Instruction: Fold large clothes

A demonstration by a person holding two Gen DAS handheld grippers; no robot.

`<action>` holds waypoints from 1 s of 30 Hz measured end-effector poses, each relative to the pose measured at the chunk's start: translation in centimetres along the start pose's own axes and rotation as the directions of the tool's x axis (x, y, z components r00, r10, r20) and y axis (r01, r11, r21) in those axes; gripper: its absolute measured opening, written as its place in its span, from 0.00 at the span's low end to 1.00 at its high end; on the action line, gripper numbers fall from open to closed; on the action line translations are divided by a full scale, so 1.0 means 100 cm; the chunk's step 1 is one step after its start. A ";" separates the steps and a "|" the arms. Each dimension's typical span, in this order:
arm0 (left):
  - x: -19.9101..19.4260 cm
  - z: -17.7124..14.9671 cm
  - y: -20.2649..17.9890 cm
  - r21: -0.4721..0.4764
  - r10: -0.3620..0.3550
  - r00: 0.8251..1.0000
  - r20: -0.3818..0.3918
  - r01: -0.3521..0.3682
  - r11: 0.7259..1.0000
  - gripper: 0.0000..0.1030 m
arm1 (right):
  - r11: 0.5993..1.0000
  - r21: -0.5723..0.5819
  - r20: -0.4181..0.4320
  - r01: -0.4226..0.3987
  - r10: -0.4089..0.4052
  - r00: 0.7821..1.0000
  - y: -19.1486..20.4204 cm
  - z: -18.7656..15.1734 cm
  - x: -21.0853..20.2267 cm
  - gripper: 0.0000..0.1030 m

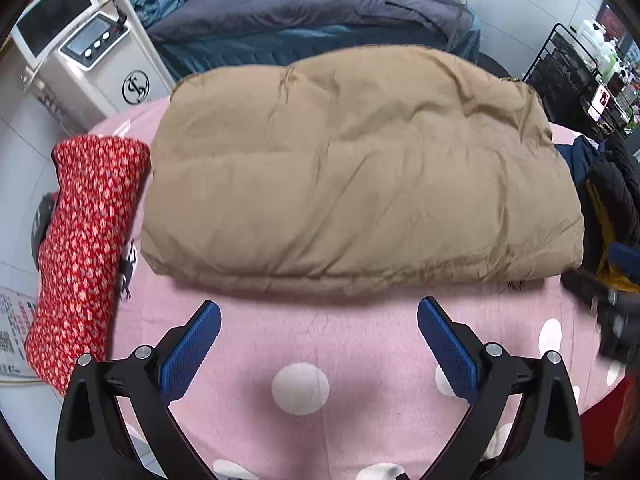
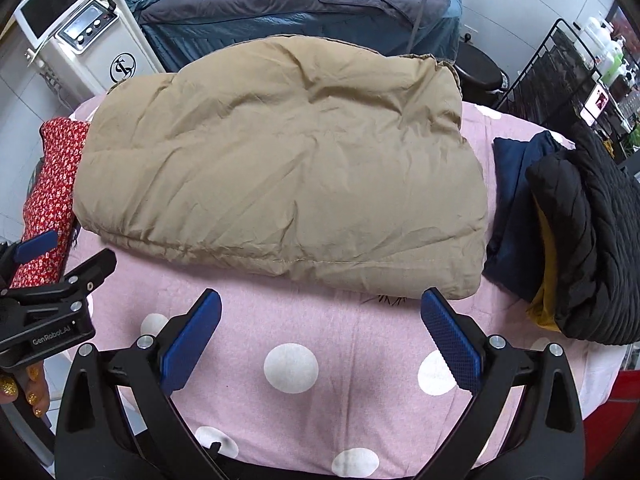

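Lying folded into a thick rectangle in the left wrist view, the tan padded coat (image 1: 360,168) is resting on the pink polka-dot cover (image 1: 320,340), filling the middle of the surface. The left gripper (image 1: 319,320) is hovering just short of the coat's near edge, jaws spread wide, blue pads (image 1: 192,352) gripping nothing. A red floral bundle (image 1: 88,240) is sitting just beside the coat's left side. At the right edge the right gripper (image 1: 612,312) is showing as a dark blur, its state unreadable there. A white machine (image 1: 92,64) and a grey-covered bed (image 1: 312,4) are standing behind.

In the right wrist view, the same coat (image 2: 280,168) is lying slightly left of centre on the cover (image 2: 320,328), its near corner just ahead of the right gripper (image 2: 320,312). That gripper is hanging wide open and empty above the cloth. The left gripper (image 2: 68,280) is reaching in from the left, apart from the coat. A stack of dark folded clothes (image 2: 568,240) is sitting just right of the coat, navy piece touching its edge. A black wire rack (image 2: 560,64) is standing behind.
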State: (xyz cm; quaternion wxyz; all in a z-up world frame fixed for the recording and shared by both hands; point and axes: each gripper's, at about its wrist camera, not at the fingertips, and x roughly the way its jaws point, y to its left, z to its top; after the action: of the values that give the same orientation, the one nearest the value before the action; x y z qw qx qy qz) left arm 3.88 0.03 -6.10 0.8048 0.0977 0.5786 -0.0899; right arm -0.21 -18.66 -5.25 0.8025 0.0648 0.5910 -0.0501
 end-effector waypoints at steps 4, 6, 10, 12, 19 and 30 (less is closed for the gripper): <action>0.001 -0.002 0.003 0.012 0.014 1.000 0.000 -0.014 1.000 0.94 | 0.996 0.082 0.048 -0.023 0.019 0.999 -0.045 0.019 0.029 0.96; 0.002 -0.002 0.005 0.016 0.023 1.000 -0.002 -0.023 1.000 0.94 | 0.986 0.168 0.028 -0.003 -0.002 1.000 -0.082 0.034 0.056 0.96; 0.004 -0.002 0.008 0.017 0.031 0.999 -0.010 -0.031 0.999 0.94 | 0.951 0.290 -0.012 -0.110 0.118 0.993 -0.138 0.052 0.109 0.96; 0.006 -0.001 0.009 0.017 0.035 0.999 -0.012 -0.035 0.999 0.94 | 0.950 0.273 0.009 -0.154 0.157 0.987 -0.142 0.053 0.116 0.94; 0.015 0.005 0.016 -0.007 0.022 0.999 -0.038 -0.022 1.000 0.94 | 0.922 0.317 -0.061 -0.221 0.253 0.966 -0.132 0.022 0.112 0.14; -0.006 0.023 0.004 0.037 0.030 0.998 0.046 -0.032 0.999 0.94 | 0.927 0.371 -0.073 -0.064 0.098 0.992 -0.124 0.023 0.089 0.64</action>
State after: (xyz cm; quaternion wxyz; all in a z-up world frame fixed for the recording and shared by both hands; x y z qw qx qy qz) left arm 5.87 -0.17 -4.78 0.8171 0.1195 0.5567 -0.0905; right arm 2.67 -31.27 -13.61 0.7499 0.2405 0.6038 -0.1235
